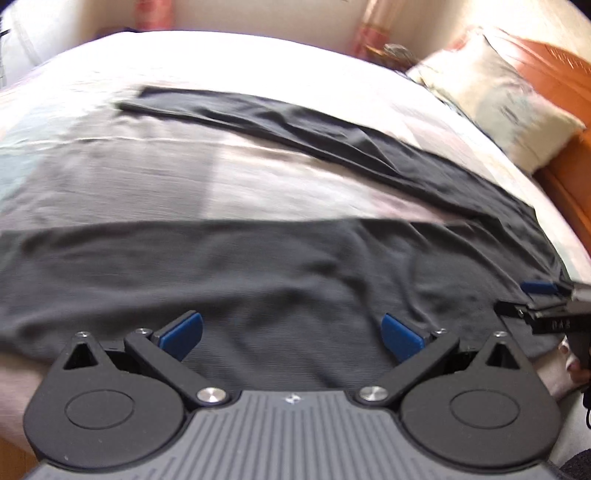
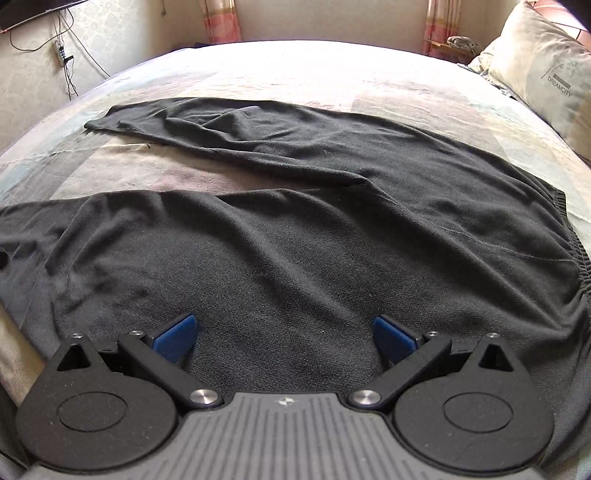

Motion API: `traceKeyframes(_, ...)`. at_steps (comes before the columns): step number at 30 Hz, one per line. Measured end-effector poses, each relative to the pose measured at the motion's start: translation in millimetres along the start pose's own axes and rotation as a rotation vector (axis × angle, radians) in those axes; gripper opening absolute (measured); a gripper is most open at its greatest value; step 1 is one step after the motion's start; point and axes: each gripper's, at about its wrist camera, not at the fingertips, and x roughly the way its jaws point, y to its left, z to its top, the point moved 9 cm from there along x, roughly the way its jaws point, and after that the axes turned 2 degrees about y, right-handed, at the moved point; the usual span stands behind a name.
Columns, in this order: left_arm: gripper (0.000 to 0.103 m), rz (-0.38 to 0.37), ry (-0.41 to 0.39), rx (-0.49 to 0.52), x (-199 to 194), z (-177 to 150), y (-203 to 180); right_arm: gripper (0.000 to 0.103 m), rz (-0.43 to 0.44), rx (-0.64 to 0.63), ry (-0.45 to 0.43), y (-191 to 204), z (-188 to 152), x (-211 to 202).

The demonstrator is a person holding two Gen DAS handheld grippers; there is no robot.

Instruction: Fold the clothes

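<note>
- Trousers, black, lie spread flat on the bed; elastic waistband at the right, both legs run off to the left.
- Long axis goes across both views, left to right. Far leg slants up-left; near leg lies roughly level; the two splay apart in a V with bare cover between them.
- Cloth is wrinkled, worst around the crotch and near leg.
- Left gripper: jaws spread wide, nothing between them, over the near leg. Left view is motion-blurred.
- Right gripper: jaws spread wide, nothing held, over the seat of the trousers; its blue tip also shows at the right edge of the left view, by the waistband.
- Pillow at the head of the bed, well apart from the trousers.
- Cables on the far-left wall; curtains behind the bed.
- Nothing lies on the trousers.
</note>
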Motion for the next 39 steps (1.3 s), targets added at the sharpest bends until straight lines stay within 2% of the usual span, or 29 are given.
traceKeyframes(4, 0.102, 0.046, -0.011, -0.086, -4.9, 4.6, 43.5, 0.103, -0.018, 0.0, -0.004, 2.7, -4.3, -4.6)
traceKeyframes(7, 0.102, -0.019, -0.041, -0.169, -11.4, 12.8, 67.5, 0.103, -0.025, 0.003, 0.005, 2.3, -5.2, -6.1)
traceKeyframes(15, 0.102, -0.045, -0.002, -0.236, -6.1, 18.9, 116.7, 0.103, -0.048, 0.014, 0.013, 2.7, -6.2, -5.6)
traceKeyframes(18, 0.102, 0.041, 0.004, -0.255, -5.9, 25.3, 150.2, 0.103, -0.051, 0.018, 0.017, 2.4, -5.8, -5.0)
traceKeyframes(21, 0.102, 0.056, -0.02, -0.302, -10.0, 37.0, 167.9, 0.103, -0.053, 0.019, 0.022, 2.2, -5.8, -5.0)
traceKeyframes(24, 0.102, 0.016, -0.051, -0.28, -9.5, 46.9, 161.8, 0.103, -0.057, 0.023, 0.027, 2.5, -4.7, -4.3)
traceKeyframes(27, 0.102, 0.038, -0.043, -0.229, -2.6, 44.0, 147.4, 0.103, -0.066, 0.027, 0.029, 3.0, -4.3, -3.8)
traceKeyframes(30, 0.102, 0.121, -0.067, -0.108, -11.3, 32.5, 121.3, 0.103, -0.066, 0.03, 0.029, 3.1, -4.6, -4.1)
traceKeyframes(34, 0.103, 0.092, -0.11, 0.067, -17.1, 9.7, 73.3, 0.103, -0.072, 0.034, 0.023, 3.2, -4.2, -3.1)
traceKeyframes(35, 0.102, 0.077, -0.096, 0.079, -12.7, 3.8, 66.7, 0.103, -0.074, 0.036, 0.021, 3.3, -3.9, -2.7)
traceKeyframes(37, 0.102, 0.066, -0.056, 0.037, -2.9, -9.7, 64.7, 0.103, -0.075, 0.04, 0.021, 3.4, -3.4, -2.3)
traceKeyframes(39, 0.102, 0.066, -0.067, 0.011, -6.1, -17.3, 62.7, 0.103, -0.073, 0.04, 0.016, 3.1, -4.2, -3.5)
